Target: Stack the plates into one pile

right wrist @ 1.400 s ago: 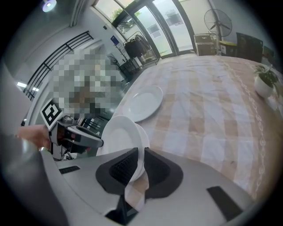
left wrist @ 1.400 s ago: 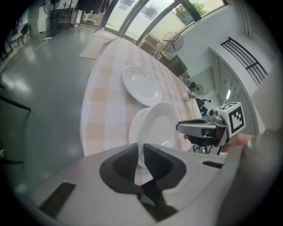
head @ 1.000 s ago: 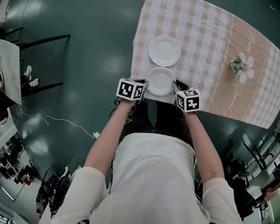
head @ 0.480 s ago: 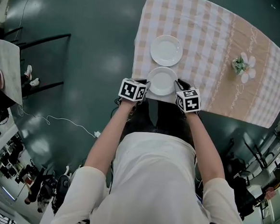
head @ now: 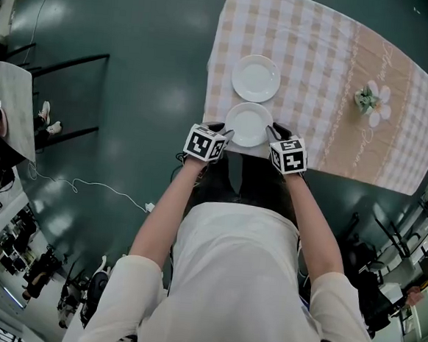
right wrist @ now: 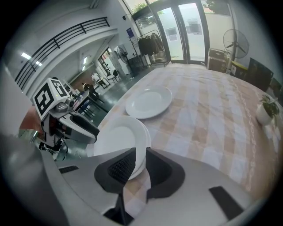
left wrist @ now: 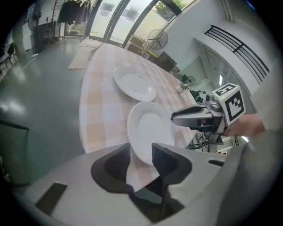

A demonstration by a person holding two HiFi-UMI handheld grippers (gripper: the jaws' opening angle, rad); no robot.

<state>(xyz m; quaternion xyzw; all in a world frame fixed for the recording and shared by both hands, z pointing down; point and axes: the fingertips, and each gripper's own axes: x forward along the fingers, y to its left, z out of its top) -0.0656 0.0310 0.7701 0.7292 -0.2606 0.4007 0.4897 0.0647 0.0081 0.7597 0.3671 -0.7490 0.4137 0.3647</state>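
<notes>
On the desk (head: 330,102), covered with a beige checked cloth (head: 395,122), the head view shows two round white ceramic plates lying singly. The far plate (head: 256,78) is at upper centre and the near plate (head: 248,124) is just below it at the desk's edge; they lie just beside each other without overlapping. No pile exists yet, so one plate has still to be lifted onto the other. The left gripper (head: 223,135) sits at the near plate's left rim and the right gripper (head: 274,131) at its right rim.

Left gripper view: the left gripper (left wrist: 141,154) has its jaws well apart, having just been opening. The rim of the near plate (left wrist: 148,128) lies between them, unpressed. The far plate (left wrist: 134,84) lies beyond, upper middle.

Right gripper view: the right gripper (right wrist: 138,154) has its jaws drawn narrow onto the rim of the near plate (right wrist: 117,141), gripping it. The far plate (right wrist: 149,102) lies above.

Against the frame a second ago, both plates lie where they did and both grippers sit at the same rims; only the left gripper's hold has loosened.
</notes>
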